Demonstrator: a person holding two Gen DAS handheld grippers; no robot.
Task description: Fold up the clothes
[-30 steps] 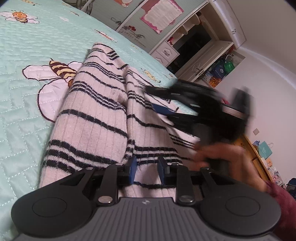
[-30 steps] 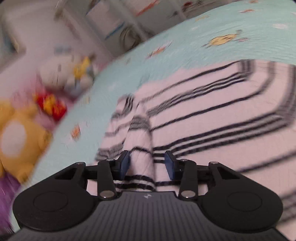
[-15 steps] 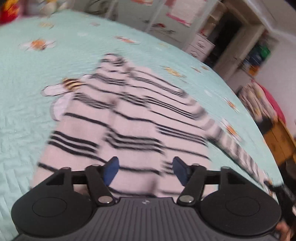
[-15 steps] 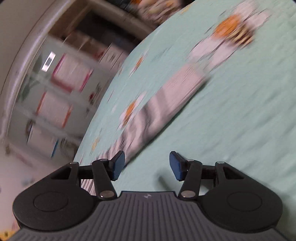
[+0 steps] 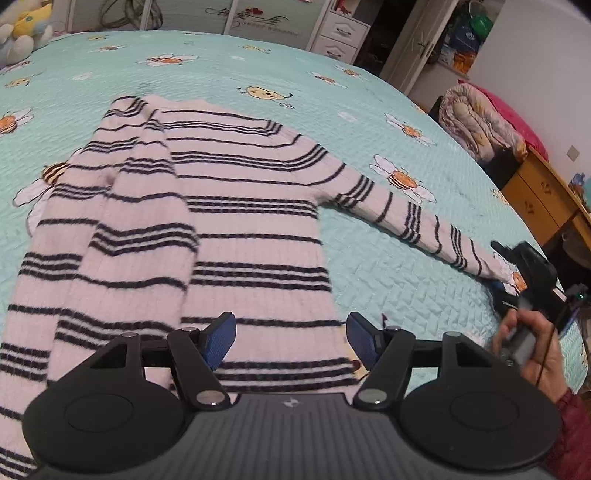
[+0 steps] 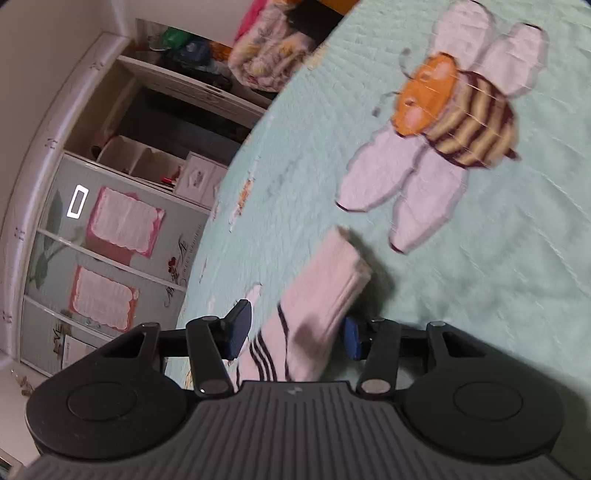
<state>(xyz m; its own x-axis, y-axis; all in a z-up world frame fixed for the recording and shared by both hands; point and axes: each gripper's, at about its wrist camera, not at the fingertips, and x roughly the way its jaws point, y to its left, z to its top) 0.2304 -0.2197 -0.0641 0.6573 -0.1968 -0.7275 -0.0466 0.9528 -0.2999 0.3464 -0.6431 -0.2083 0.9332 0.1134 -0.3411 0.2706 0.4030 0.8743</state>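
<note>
A pink sweater [image 5: 251, 206] with dark stripes lies flat on the teal bee-print bedspread [image 5: 388, 288]. One sleeve [image 5: 147, 206] is folded across its body. The other sleeve [image 5: 406, 218] stretches out to the right. My left gripper [image 5: 291, 332] hovers open above the hem, with nothing between its pads. At the far right a hand [image 5: 532, 343] holds the other gripper at the outstretched sleeve's end. In the right wrist view the cuff [image 6: 325, 288] lies between the fingers of my right gripper [image 6: 293, 328]. Its jaws are closing, and small gaps still show beside the cloth.
Plush toys [image 5: 22, 26] sit at the bed's far left corner. White drawers [image 5: 340, 33] and a wardrobe stand behind the bed. A rolled quilt [image 5: 476, 122] and a wooden cabinet [image 5: 543, 199] stand past the bed's right edge.
My left gripper let go of the folded sleeve, opened and drew back above the hem. My right gripper swung away from the body to the outstretched sleeve's cuff and rolled.
</note>
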